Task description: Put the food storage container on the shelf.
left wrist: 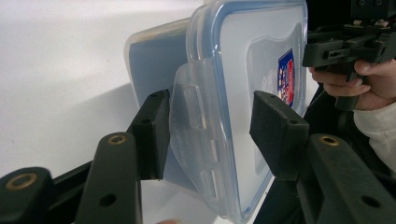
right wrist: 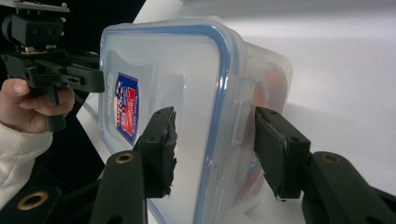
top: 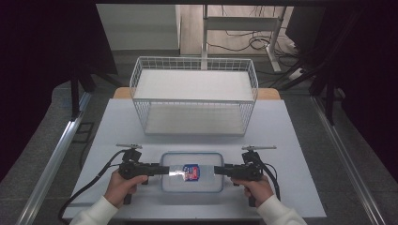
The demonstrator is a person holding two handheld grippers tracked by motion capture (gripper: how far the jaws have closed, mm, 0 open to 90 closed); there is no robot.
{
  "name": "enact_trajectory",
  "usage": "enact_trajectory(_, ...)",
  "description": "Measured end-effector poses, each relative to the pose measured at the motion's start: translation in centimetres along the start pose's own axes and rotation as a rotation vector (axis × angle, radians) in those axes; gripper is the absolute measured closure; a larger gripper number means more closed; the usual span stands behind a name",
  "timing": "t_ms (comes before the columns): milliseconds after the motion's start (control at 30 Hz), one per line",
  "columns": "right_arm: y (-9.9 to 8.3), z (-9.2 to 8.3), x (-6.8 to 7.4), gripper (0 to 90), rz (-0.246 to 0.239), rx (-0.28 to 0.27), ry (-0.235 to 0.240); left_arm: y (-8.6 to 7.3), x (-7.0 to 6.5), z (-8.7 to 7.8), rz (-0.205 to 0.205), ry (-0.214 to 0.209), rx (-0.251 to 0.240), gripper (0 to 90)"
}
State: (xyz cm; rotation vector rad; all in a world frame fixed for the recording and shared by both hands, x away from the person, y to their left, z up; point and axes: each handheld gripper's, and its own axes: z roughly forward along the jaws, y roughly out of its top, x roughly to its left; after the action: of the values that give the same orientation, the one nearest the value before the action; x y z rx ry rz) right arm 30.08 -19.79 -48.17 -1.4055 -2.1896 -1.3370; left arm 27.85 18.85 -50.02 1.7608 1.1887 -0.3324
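Both claws sit at the short ends of the box [top: 191, 178], which lies flat on the table [top: 117, 126] in front of the wire rack [top: 195, 96]. Left claw [left wrist: 210, 126] has its jaws parted around the box's end latch [left wrist: 191, 140], one jaw under the tab, the other out over the lid and not visibly touching. Right claw [right wrist: 215, 149] straddles the opposite rim, jaws likewise open with gaps showing. It looks like stiff, clear plastic with a blue seal, smooth and likely slippery on the lid. Something orange shows inside, so weight is hard to judge. I'd grip the rim and latches, not the slick lid face.
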Motion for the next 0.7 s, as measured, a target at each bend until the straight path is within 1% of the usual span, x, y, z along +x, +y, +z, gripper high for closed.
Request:
enact_trajectory(367, -0.07, -0.22, 0.45, 50.5, -0.012, -0.02, -0.009, 0.22, -0.14, -0.26, 0.005, 0.0, -0.005, 49.5)
enact_trajectory(433, -0.06, -0.27, 0.53, 50.5, -0.014, -0.022, -0.008, 0.29, -0.23, -0.34, 0.009, 0.0, -0.009, 49.5)
enact_trajectory(533, -0.01, -0.36, 0.63, 50.5, -0.021, -0.03, -0.009, 0.49, -0.5, -0.47, 0.025, 0.01, -0.008, 49.5)
enact_trajectory(700, 0.13, -0.51, 0.68, 50.5, -0.027, -0.038, -0.009, 0.76, -0.63, -0.53, 0.037, 0.013, -0.011, 49.6)
